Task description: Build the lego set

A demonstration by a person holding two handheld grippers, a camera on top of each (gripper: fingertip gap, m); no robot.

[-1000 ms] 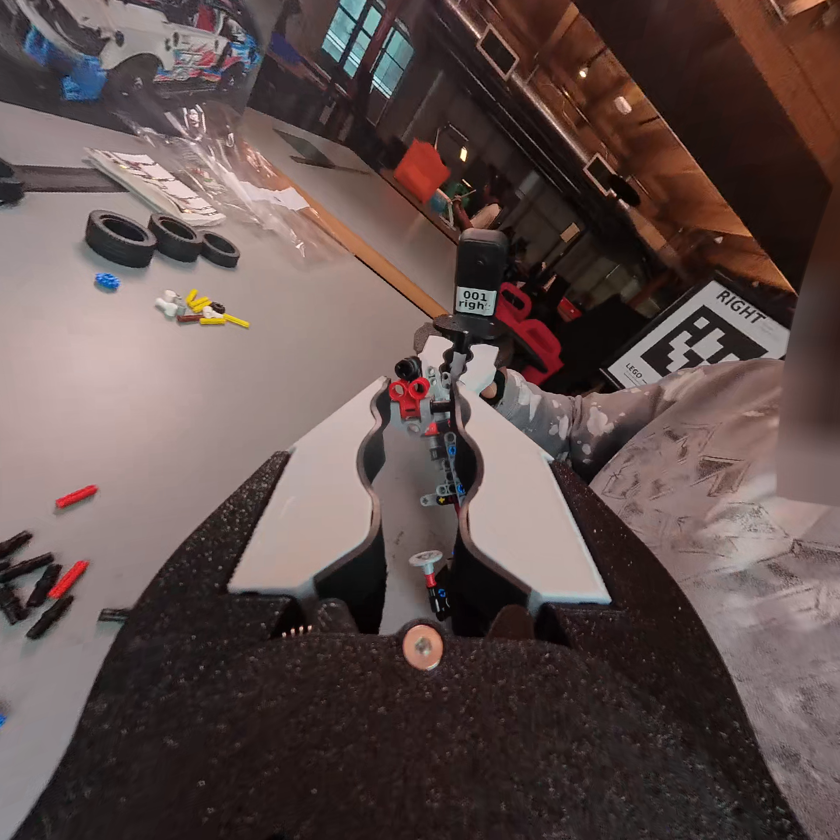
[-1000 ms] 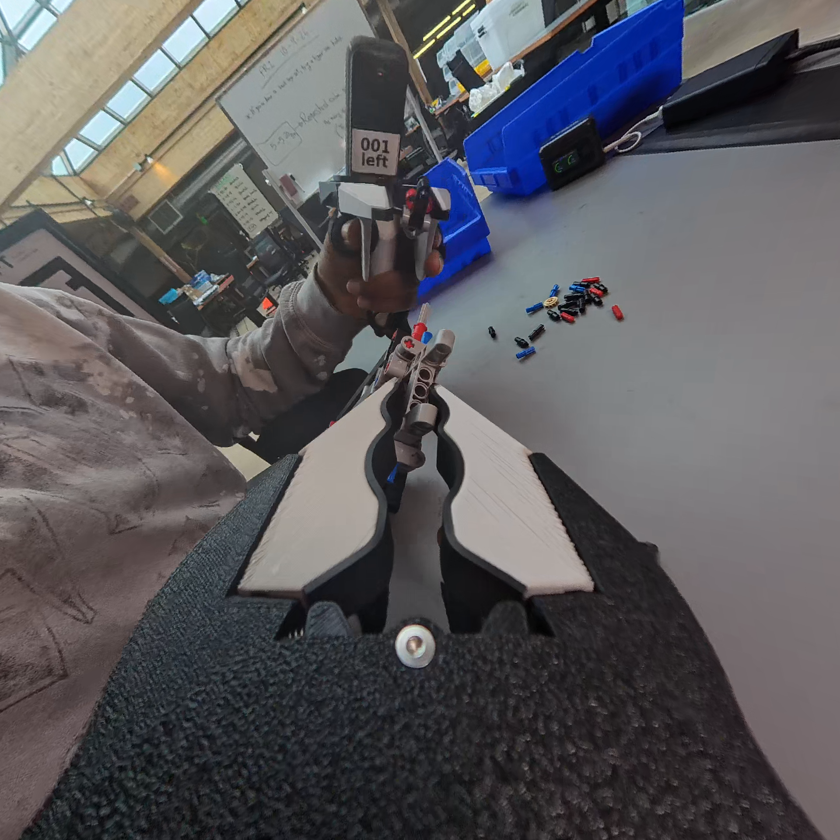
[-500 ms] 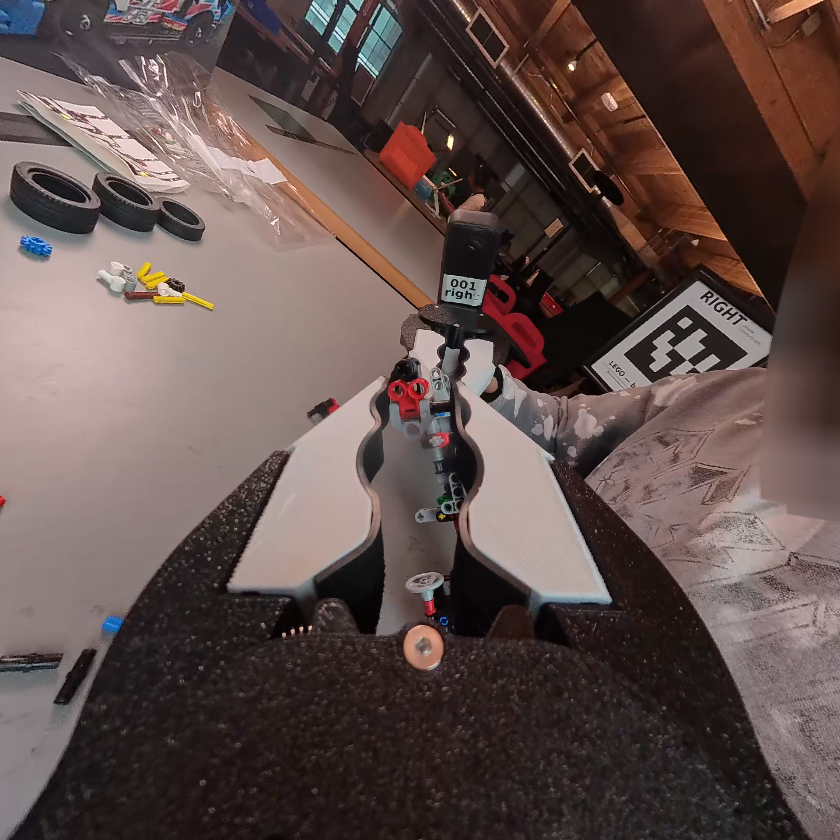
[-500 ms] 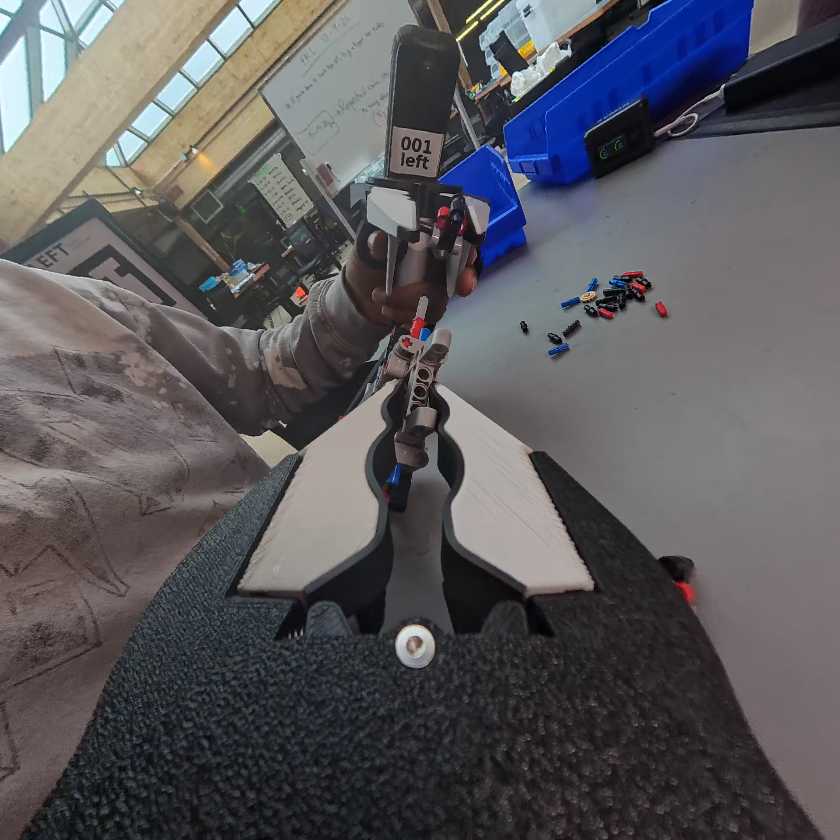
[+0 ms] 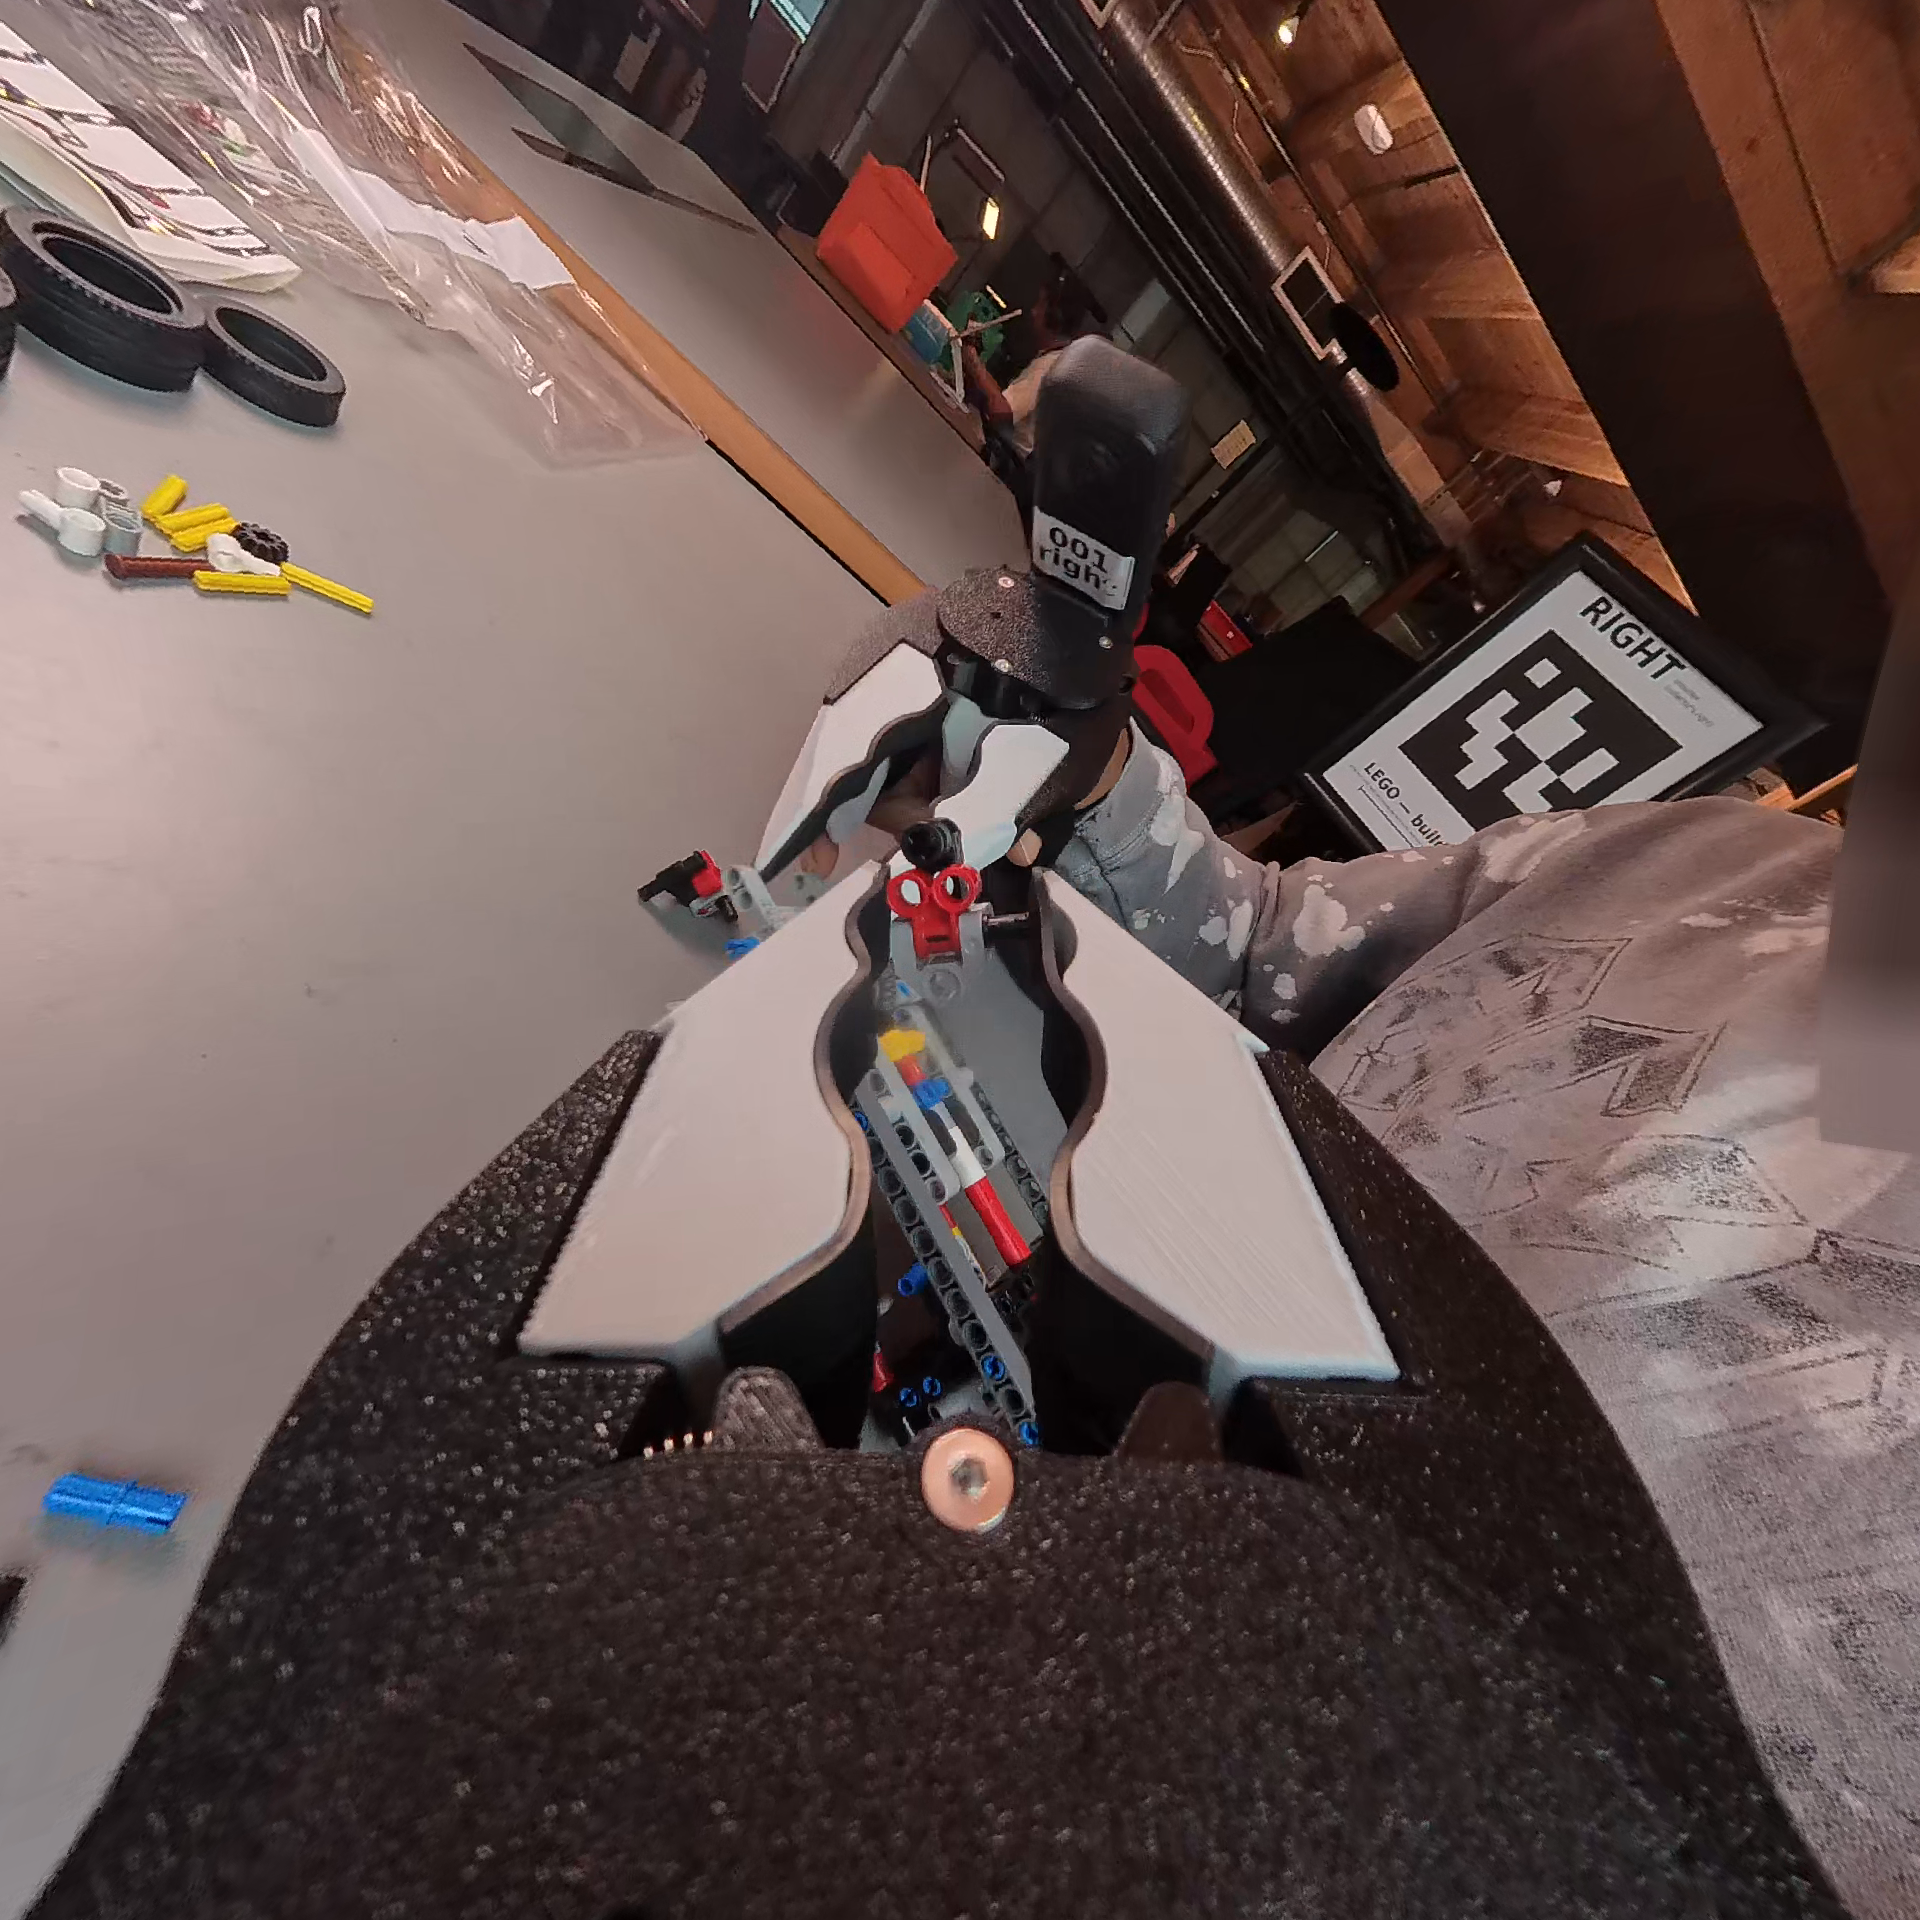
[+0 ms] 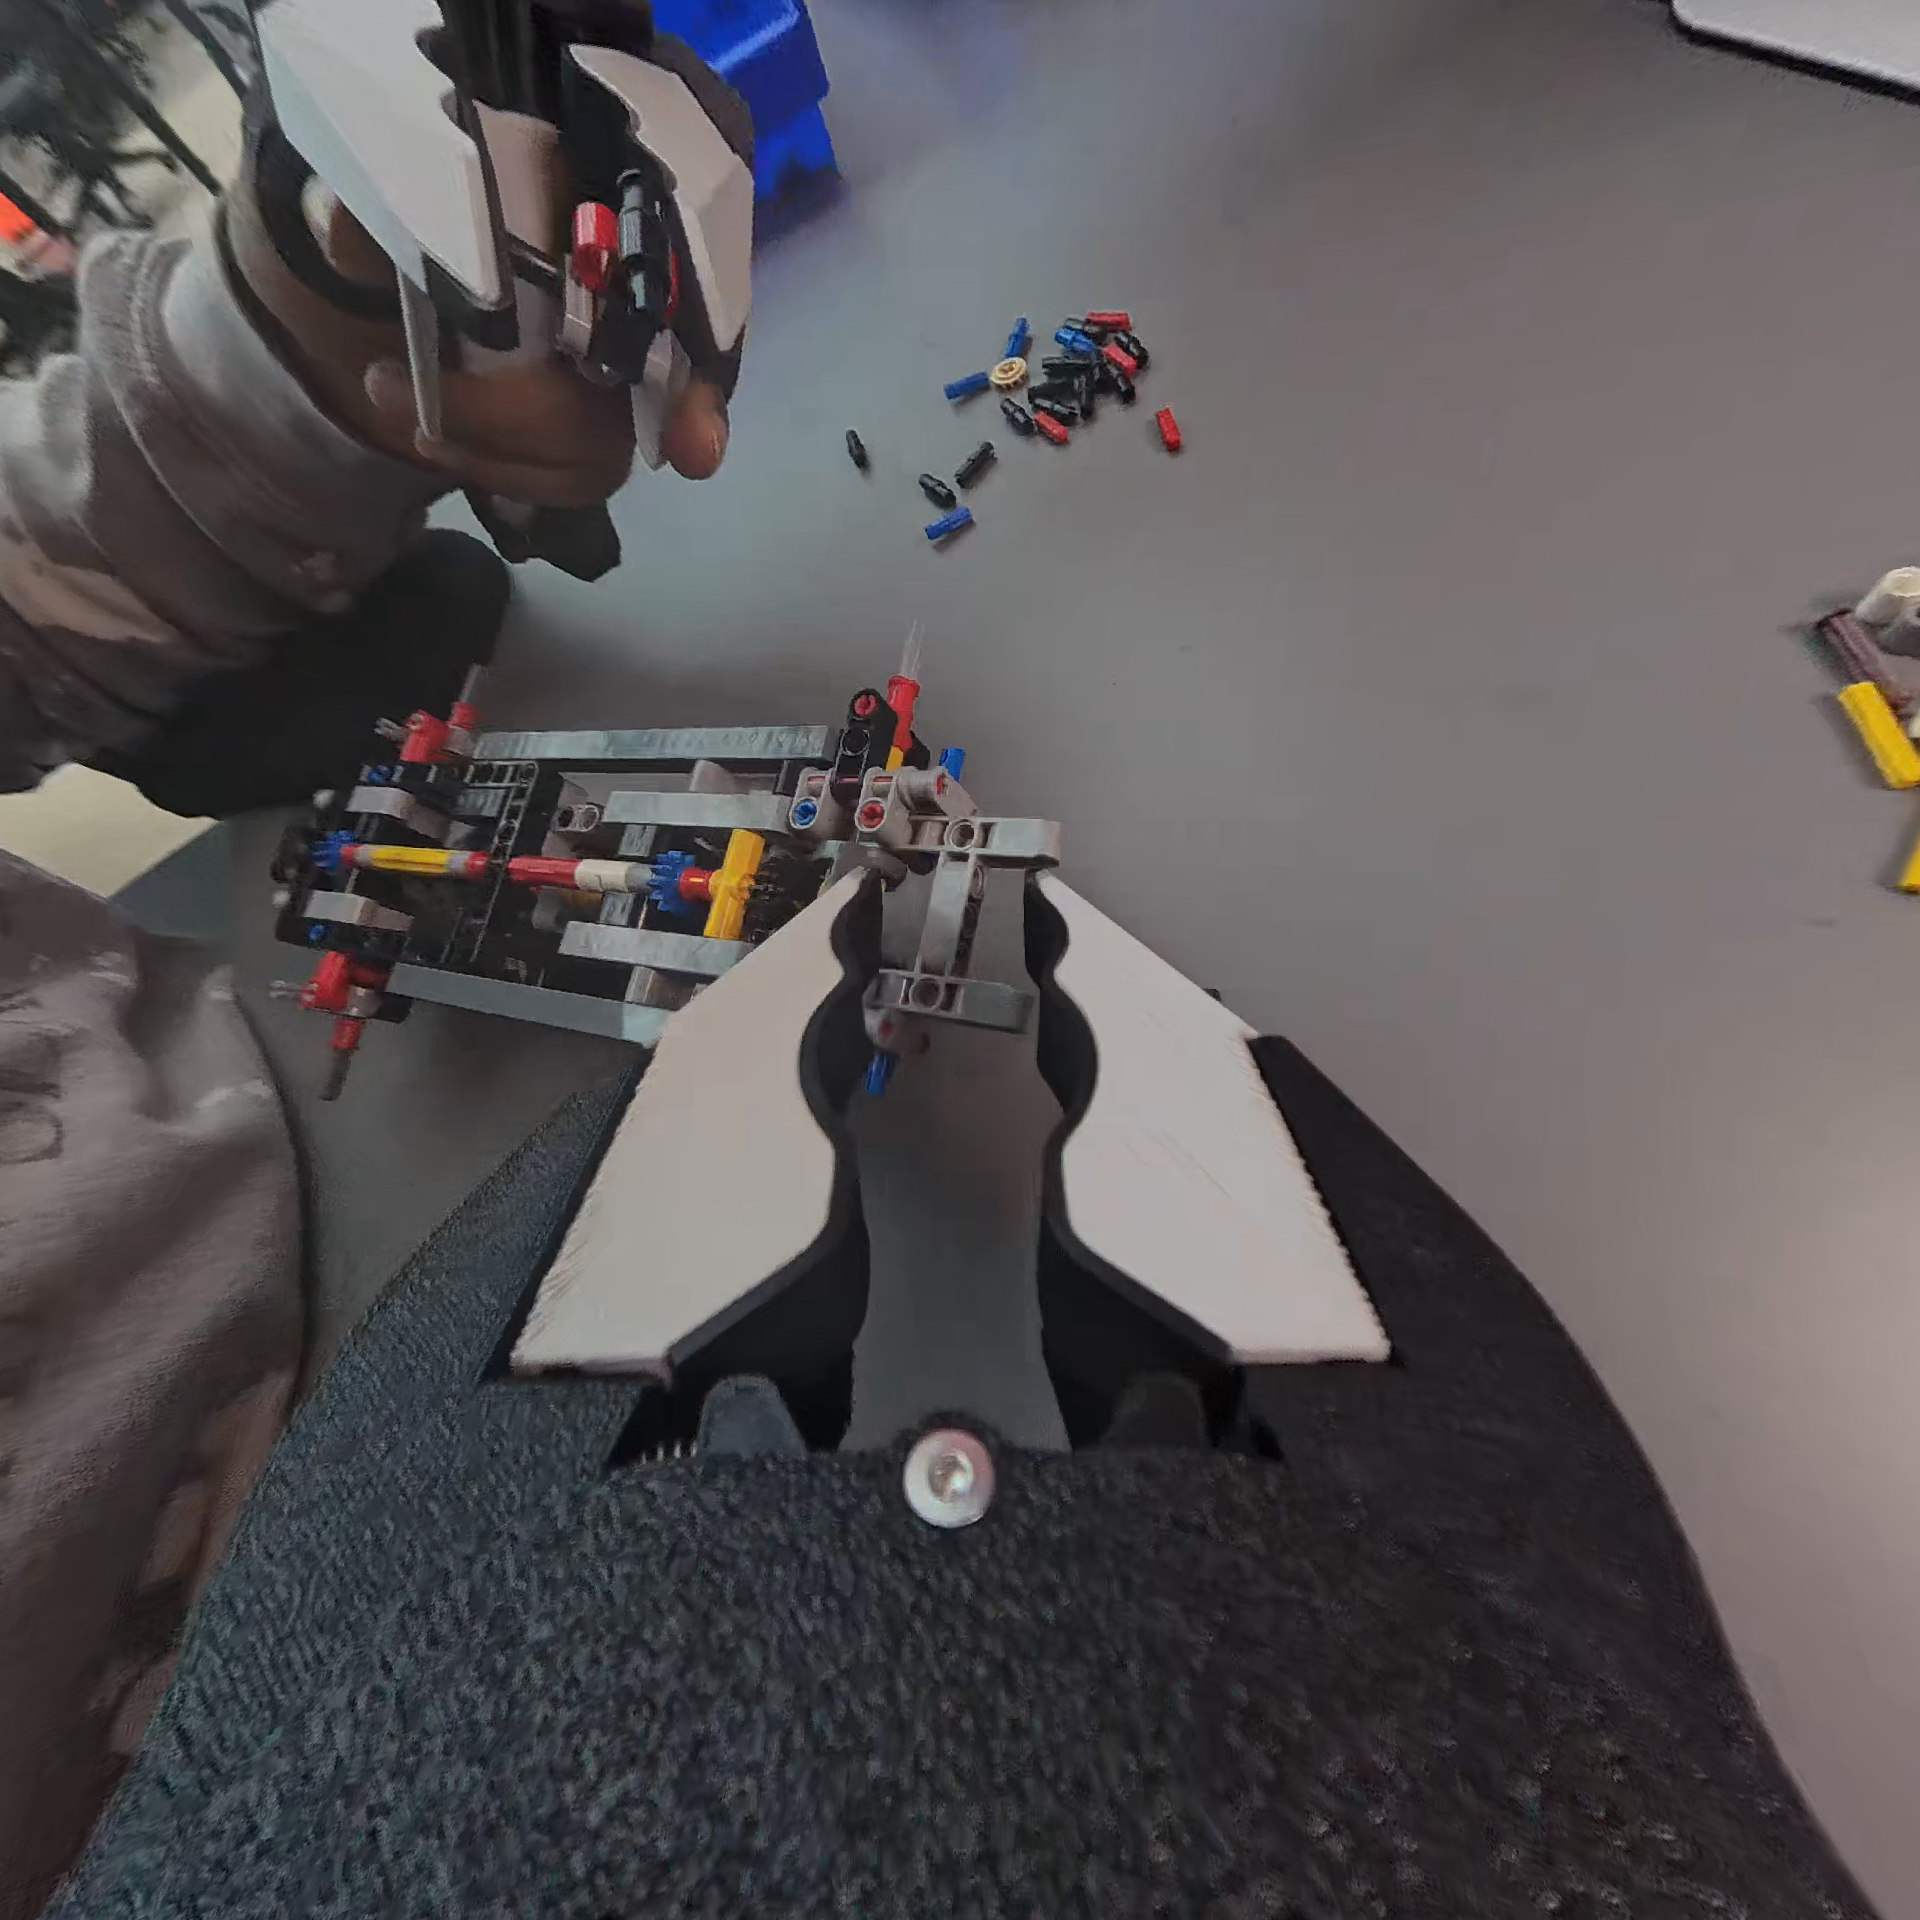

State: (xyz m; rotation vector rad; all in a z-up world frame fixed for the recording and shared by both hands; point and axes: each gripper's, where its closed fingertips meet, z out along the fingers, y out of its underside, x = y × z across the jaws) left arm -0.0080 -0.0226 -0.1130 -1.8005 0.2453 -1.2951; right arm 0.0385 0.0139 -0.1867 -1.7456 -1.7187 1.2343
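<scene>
The left gripper (image 5: pixel 954 914) is pinching a small red and black piece (image 5: pixel 932 902) between its tips. The right gripper (image 6: pixel 948 878) is standing spread around the grey end of the lego chassis (image 6: pixel 582 862), which is lying on the grey table (image 6: pixel 1455 623), near loose pins (image 6: pixel 1049 384).

Two grippers: left gripper (image 5: pixel 954 914), right gripper (image 6: pixel 948 883). One part-built chassis (image 6: pixel 582 873) on one grey table (image 6: pixel 1455 623). Two black tyres (image 5: pixel 156 312) fully in view, a third cut off at the edge. One heap of small pins (image 6: pixel 1070 374). One heap of yellow and white pieces (image 5: pixel 187 540). One loose blue pin (image 5: pixel 112 1502).
</scene>
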